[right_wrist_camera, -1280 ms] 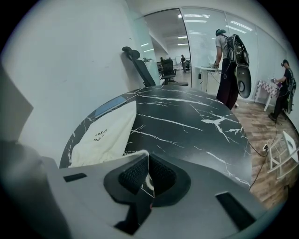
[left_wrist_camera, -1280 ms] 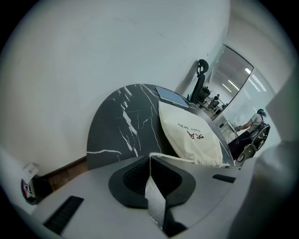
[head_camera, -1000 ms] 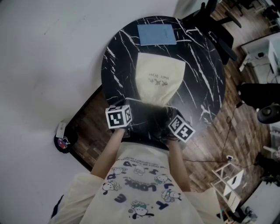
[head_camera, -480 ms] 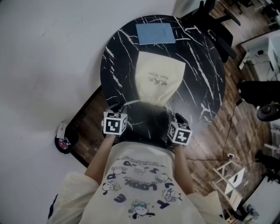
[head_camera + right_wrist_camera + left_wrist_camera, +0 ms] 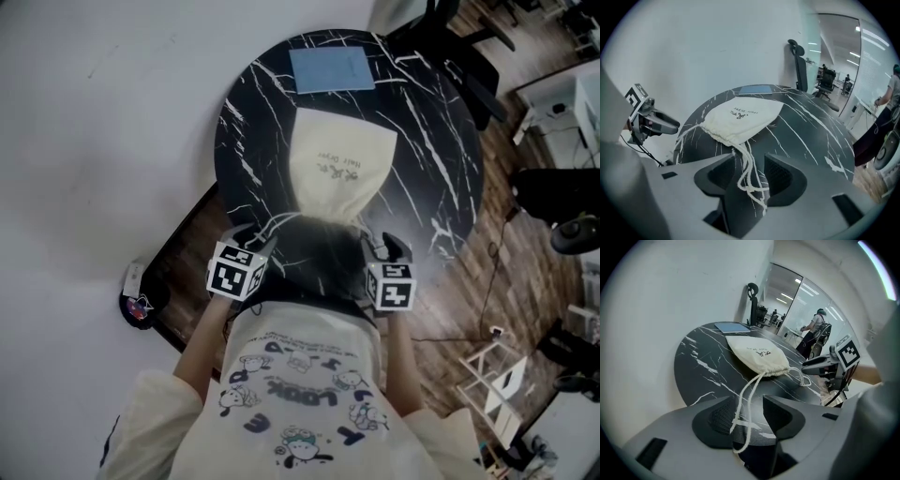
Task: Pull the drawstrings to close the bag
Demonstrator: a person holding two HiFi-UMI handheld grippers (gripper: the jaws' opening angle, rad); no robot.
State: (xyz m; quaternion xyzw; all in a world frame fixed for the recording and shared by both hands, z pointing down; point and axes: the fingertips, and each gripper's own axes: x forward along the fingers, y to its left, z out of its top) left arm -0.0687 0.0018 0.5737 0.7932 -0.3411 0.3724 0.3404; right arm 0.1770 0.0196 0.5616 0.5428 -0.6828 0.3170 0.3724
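Observation:
A cream drawstring bag (image 5: 339,169) lies in the middle of the round black marble table (image 5: 431,141), its gathered mouth toward me and partly hidden by my head. My left gripper (image 5: 253,240) sits at the near left edge. Its jaws have just been opening, and the white drawstring (image 5: 747,394) lies slack between the pads of the left gripper (image 5: 750,405). My right gripper (image 5: 388,247) is at the near right. It has likewise just been opening, and the other cord (image 5: 751,172) hangs loose between the pads of the right gripper (image 5: 749,165). The bag (image 5: 757,357) (image 5: 740,115) has its neck cinched.
A blue pad (image 5: 330,70) lies at the table's far edge. An office chair (image 5: 450,37) stands behind the table. Wooden floor with cables and gear spreads to the right. A white wall runs along the left, with a dark round object (image 5: 137,306) at its foot.
Both marker cubes have rolled and drawn slightly back toward me, the left one shifting leftward. The bag has stayed put.

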